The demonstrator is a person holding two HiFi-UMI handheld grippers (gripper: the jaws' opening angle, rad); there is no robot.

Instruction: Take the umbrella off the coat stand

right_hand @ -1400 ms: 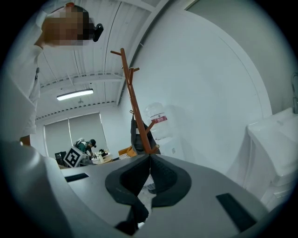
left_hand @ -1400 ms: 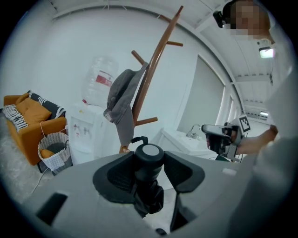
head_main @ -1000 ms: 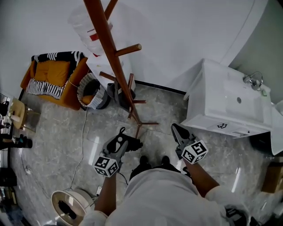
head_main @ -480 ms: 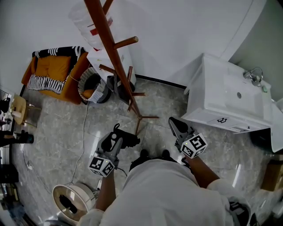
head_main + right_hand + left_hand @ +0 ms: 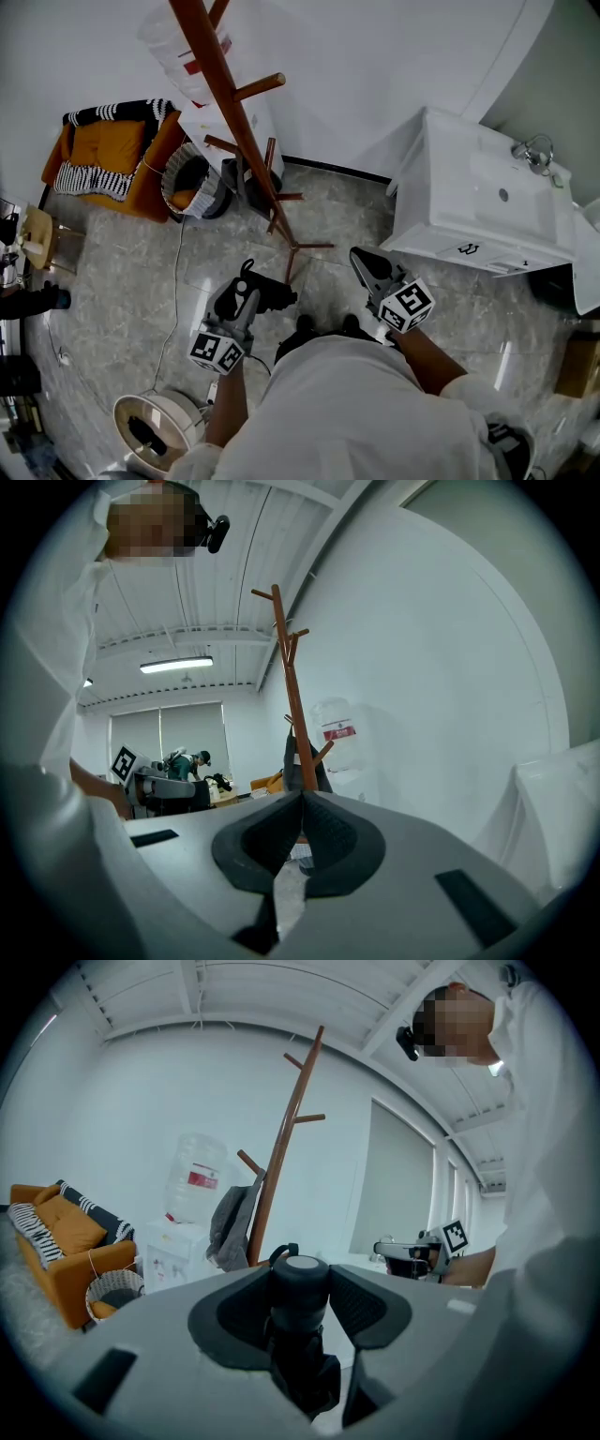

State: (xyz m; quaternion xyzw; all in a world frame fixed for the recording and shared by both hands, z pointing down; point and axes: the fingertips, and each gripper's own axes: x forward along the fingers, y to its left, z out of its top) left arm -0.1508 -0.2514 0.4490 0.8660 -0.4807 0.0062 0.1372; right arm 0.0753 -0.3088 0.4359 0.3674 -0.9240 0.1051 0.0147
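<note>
A tall brown wooden coat stand (image 5: 234, 122) rises from the floor ahead of me, with a grey garment (image 5: 230, 1227) hanging on it. It also shows in the left gripper view as the coat stand (image 5: 281, 1157) and in the right gripper view as the coat stand (image 5: 292, 705). A folded black umbrella (image 5: 300, 1354) is off the stand, and my left gripper (image 5: 300, 1283) is shut on it. In the head view the left gripper (image 5: 248, 286) carries the umbrella (image 5: 278, 298) low, short of the stand's feet. My right gripper (image 5: 359, 259) is shut and empty, to the right.
A white sink cabinet (image 5: 478, 216) stands at the right. An orange sofa (image 5: 103, 159), a woven basket (image 5: 192, 187) and a water dispenser (image 5: 202, 112) sit behind the stand at the left. A round white appliance (image 5: 150, 431) and a cable lie on the floor near my left.
My left gripper has risen a little with the umbrella still in it. The right gripper has drifted slightly left and stays shut.
</note>
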